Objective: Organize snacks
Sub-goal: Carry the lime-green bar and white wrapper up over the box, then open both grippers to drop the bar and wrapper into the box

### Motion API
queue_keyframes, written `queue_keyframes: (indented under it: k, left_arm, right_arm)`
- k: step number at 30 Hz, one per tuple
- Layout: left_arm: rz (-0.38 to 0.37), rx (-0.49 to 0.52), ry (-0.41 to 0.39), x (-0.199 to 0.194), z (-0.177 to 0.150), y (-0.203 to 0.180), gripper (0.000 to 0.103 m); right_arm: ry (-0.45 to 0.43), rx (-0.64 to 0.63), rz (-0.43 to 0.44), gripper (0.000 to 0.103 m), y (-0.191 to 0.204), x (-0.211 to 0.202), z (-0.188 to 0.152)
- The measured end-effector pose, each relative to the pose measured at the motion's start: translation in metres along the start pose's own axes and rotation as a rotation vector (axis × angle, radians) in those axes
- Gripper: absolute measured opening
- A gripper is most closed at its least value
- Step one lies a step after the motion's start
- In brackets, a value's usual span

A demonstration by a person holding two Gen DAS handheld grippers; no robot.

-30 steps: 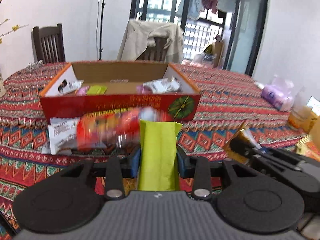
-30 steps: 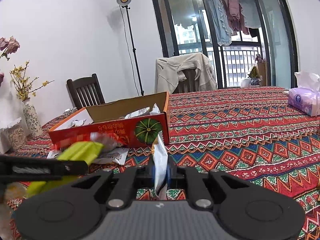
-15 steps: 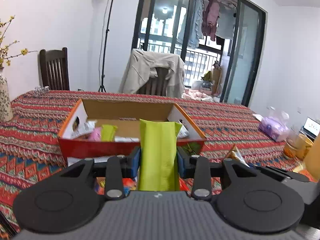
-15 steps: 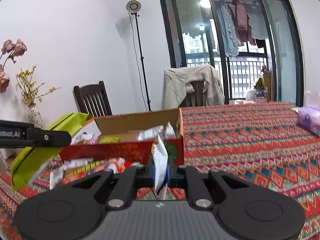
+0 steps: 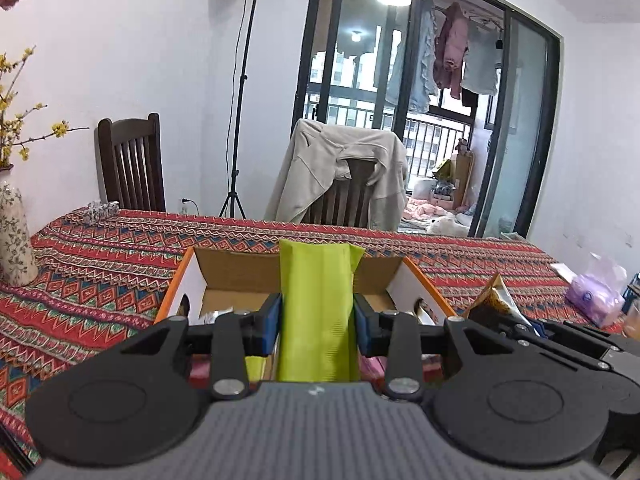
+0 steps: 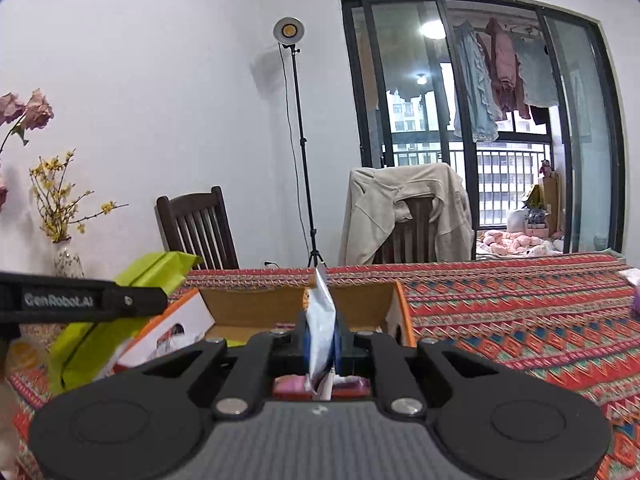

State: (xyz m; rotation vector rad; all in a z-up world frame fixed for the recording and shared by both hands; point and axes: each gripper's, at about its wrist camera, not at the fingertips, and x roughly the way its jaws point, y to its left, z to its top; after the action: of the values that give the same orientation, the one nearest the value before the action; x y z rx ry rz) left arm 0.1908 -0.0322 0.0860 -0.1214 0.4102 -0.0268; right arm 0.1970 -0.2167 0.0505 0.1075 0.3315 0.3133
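My left gripper (image 5: 316, 320) is shut on a lime green snack packet (image 5: 318, 300), held upright over the near part of the open cardboard box (image 5: 236, 270). My right gripper (image 6: 322, 340) is shut on a thin white and blue snack packet (image 6: 320, 324), also above the box (image 6: 360, 300). The green packet (image 6: 92, 340) and the left gripper's finger show at the left of the right wrist view. The right gripper's packet (image 5: 492, 300) shows at the right of the left wrist view. The box holds several snack packets, mostly hidden.
The box stands on a table with a red patterned cloth (image 5: 100, 264). A vase (image 5: 14, 232) stands at the left. A purple tissue pack (image 5: 596, 296) lies at the right. Two chairs (image 5: 132, 168) stand behind the table, one draped with a beige jacket (image 5: 340, 172).
Both grippers have risen and moved forward with their packets, from low in front of the box to above it. The loose snacks in front of the box have dropped out of view.
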Motion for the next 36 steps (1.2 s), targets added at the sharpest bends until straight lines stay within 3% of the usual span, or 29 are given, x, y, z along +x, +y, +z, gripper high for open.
queue_keyframes:
  k: [9, 16, 24, 28, 30, 31, 32, 33, 35, 36]
  left_arm:
    - [0.030, -0.032, -0.024, 0.054, 0.017, 0.022, 0.038]
    - [0.077, -0.075, -0.075, 0.088, 0.018, 0.041, 0.037]
    - [0.085, -0.023, -0.011, 0.111, -0.001, 0.043, 0.038]
    - [0.067, -0.039, 0.004, 0.113, -0.006, 0.047, 0.043]
    - [0.060, -0.043, -0.002, 0.110, -0.007, 0.048, 0.052]
    - [0.061, -0.050, -0.003, 0.109, -0.007, 0.049, 0.067]
    - [0.063, -0.060, -0.013, 0.107, -0.007, 0.051, 0.082]
    - [0.068, -0.065, -0.024, 0.105, -0.008, 0.051, 0.087]
    - [0.073, -0.072, -0.042, 0.101, -0.007, 0.053, 0.103]
    - [0.076, -0.080, -0.055, 0.100, -0.007, 0.054, 0.103]
  right_arm:
    - [0.017, 0.001, 0.006, 0.010, 0.011, 0.066, 0.025]
    - [0.026, 0.023, -0.024, 0.010, 0.009, 0.113, 0.012]
    - [0.110, 0.030, 0.005, 0.011, 0.004, 0.137, -0.006]
    - [0.118, 0.028, -0.006, 0.017, 0.004, 0.136, -0.010]
    - [0.121, 0.032, -0.008, 0.037, 0.002, 0.135, -0.011]
    - [0.120, 0.039, -0.009, 0.056, 0.001, 0.134, -0.012]
    - [0.118, 0.042, -0.013, 0.068, 0.001, 0.133, -0.012]
    - [0.113, 0.043, -0.018, 0.073, 0.000, 0.132, -0.012]
    - [0.109, 0.050, -0.022, 0.103, -0.002, 0.129, -0.013]
    - [0.107, 0.053, -0.024, 0.103, -0.003, 0.129, -0.013]
